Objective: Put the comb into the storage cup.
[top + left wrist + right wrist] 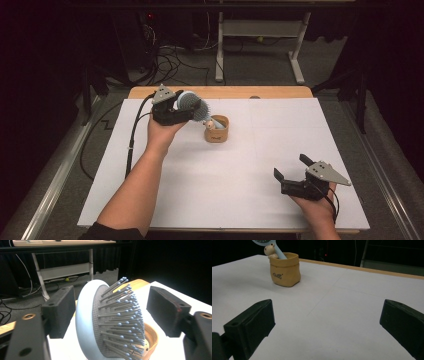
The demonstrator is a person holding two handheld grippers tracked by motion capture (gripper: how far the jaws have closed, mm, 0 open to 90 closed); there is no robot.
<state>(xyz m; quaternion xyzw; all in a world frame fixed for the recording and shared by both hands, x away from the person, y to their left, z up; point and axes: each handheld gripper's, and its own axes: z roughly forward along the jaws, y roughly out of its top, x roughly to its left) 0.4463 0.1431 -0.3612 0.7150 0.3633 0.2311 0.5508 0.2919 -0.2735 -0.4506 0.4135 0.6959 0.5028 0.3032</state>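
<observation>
A pale blue hairbrush (190,101) stands with its handle in a small tan pot (216,131) on the white table top (240,165), far left of centre. My left gripper (196,111) has its jaws on either side of the brush head. In the left gripper view the brush head (110,322) sits between the jaws of my left gripper (112,305), with a gap to the right jaw, above the pot (151,338). My right gripper (290,166) rests open at the near right with nothing in it. It (328,315) faces the pot (285,269) and brush handle (277,251).
A small cream figurine (270,250) peeks out of the pot beside the handle. The table's wooden far edge (220,92) lies just behind the left gripper. Beyond it are a desk frame (260,30) and loose cables (172,62) on the floor.
</observation>
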